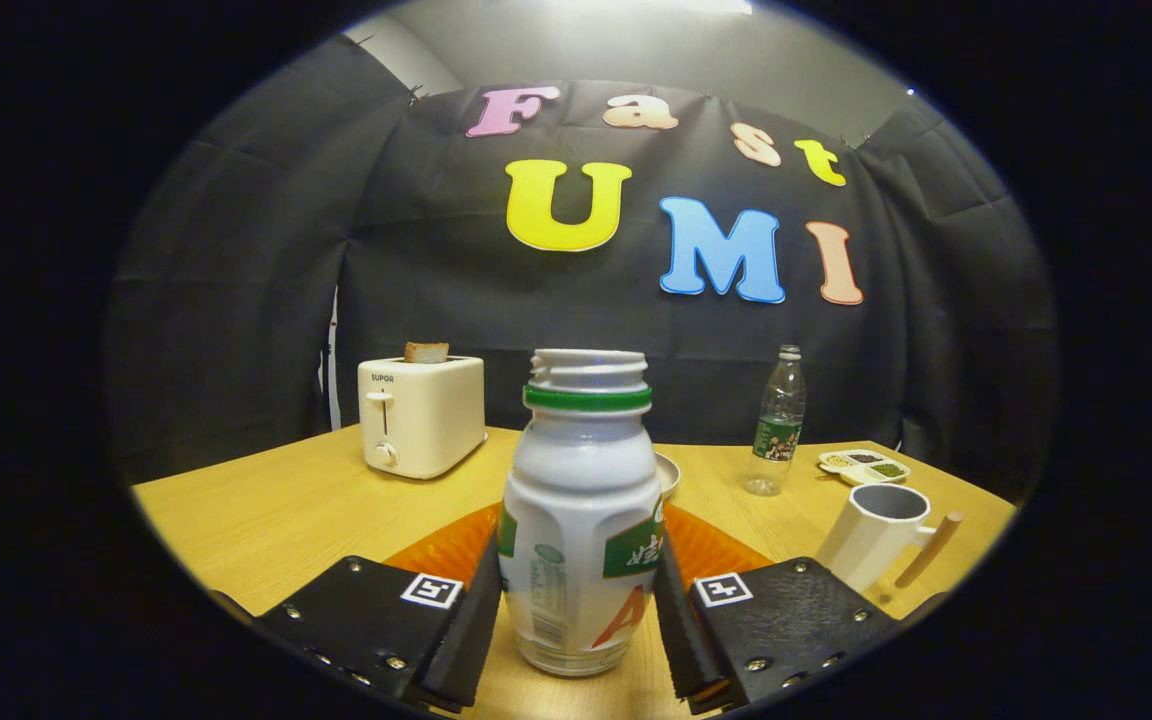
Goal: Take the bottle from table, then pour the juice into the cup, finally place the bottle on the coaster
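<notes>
I see the bottle (581,520) standing upright on the wooden table (276,510), and I take it as my landmark. It is white, with a green ring under its open mouth, and there is no cap on it. The gripper (578,610) has its two fingers on either side of the lower part of the bottle. Both inner pads (476,610) lie against its sides, so the claw is pinching the bottle. The base of the bottle seems to rest on the table, but I cannot be fully sure of this.

Just behind the bottle lies an orange coaster (446,548) with a ribbed surface; it shows on both sides of the bottle. A small dish (667,474) looks out from behind the right shoulder of the bottle.

To the right of the bottle, near it, stands a white cup (874,535) with a wooden handle that points to the right. It is upright, and I cannot tell what is inside.

Farther behind the bottle to the right stands a clear plastic water bottle (778,425), and beyond it a small tray (864,466) with divided portions of grains. Behind the bottle to the left stands a cream toaster (421,415) with a slice of bread (426,352) coming out of its top.
</notes>
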A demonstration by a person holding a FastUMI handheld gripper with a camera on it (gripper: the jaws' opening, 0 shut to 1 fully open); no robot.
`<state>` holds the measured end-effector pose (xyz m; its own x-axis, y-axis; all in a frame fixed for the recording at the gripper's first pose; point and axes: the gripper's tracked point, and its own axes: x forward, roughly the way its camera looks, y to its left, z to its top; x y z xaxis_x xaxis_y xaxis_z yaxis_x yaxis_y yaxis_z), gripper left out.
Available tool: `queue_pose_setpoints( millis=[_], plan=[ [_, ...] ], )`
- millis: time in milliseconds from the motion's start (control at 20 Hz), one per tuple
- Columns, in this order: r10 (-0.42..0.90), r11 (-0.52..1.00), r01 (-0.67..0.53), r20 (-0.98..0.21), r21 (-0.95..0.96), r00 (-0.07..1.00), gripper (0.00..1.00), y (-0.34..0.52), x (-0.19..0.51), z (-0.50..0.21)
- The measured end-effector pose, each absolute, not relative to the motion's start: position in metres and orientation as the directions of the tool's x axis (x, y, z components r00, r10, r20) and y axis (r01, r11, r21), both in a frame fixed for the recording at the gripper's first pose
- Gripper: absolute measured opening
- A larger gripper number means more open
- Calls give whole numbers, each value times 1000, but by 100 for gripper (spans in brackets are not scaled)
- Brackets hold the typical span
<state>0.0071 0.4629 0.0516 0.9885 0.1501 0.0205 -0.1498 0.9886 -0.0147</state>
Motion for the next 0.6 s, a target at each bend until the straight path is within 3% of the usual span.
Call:
queue_pose_setpoints(
  millis=[600],
  plan=[
    [108,934,-112,32,339,994,69,397,11,83]
  ],
)
